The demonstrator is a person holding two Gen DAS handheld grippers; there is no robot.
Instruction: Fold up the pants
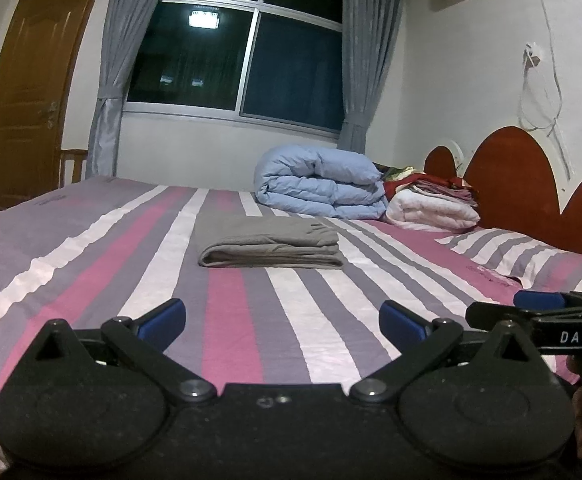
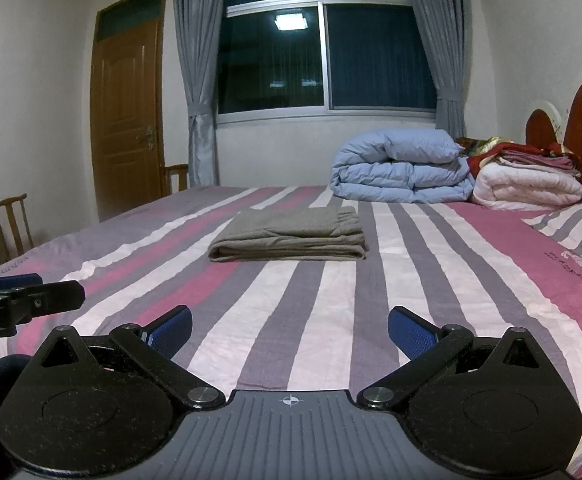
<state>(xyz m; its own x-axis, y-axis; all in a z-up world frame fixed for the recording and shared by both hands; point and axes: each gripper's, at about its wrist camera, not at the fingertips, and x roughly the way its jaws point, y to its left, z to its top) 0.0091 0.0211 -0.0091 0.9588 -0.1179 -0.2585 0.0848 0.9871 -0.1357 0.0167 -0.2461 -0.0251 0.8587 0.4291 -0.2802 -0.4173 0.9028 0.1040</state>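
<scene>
pants (image 1: 269, 242) folded on bed (image 1: 91, 248) | left claw (image 1: 282, 318) wide, empty | right claw (image 2: 290, 326) wide, empty

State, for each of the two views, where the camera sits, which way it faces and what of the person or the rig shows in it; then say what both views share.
Left wrist: sits on the left gripper, low over the striped bed, facing the window; its open blue fingers show, the right gripper at the right edge.
Right wrist: sits on the right gripper, facing the same way; open fingers show, the left gripper at the left edge.
Shared: folded grey pants, blue duvet, window, door.
</scene>
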